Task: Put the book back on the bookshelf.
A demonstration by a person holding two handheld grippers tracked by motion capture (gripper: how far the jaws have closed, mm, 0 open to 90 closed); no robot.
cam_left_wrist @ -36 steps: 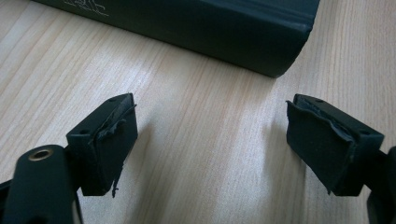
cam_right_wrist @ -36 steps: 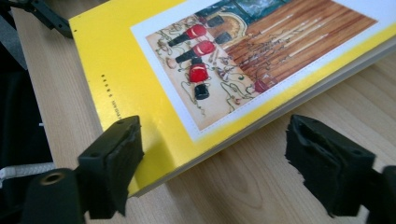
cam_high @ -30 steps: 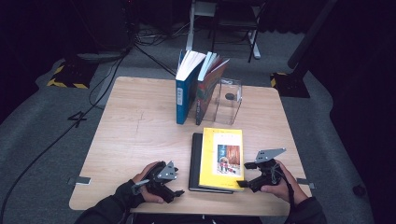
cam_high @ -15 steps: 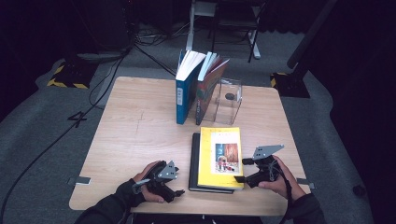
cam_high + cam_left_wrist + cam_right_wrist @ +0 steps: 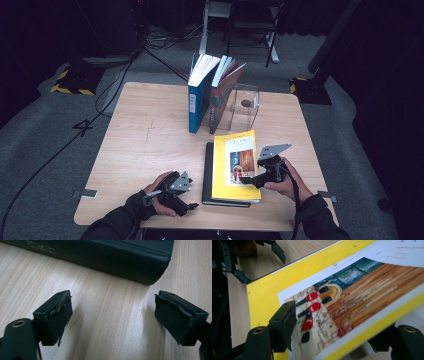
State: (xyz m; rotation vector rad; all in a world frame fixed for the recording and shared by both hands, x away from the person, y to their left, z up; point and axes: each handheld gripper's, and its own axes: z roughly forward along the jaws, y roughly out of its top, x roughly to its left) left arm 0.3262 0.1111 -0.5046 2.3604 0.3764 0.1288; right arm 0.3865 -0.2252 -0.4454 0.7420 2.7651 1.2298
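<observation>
High view: on a wooden table, a yellow book lies on a dark book near the front edge, in front of upright books leaning on a clear stand. The right gripper straddles the yellow book's right edge, one jaw above the cover and one below, its jaws just closing but apparently not yet clamped. The left gripper rests wide open and empty beside the dark book; the next move likely calls for a firm pinch before lifting.

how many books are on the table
4: a blue book and a red book upright at the far edge, a yellow book lying atop a dark book near the front.
</observation>
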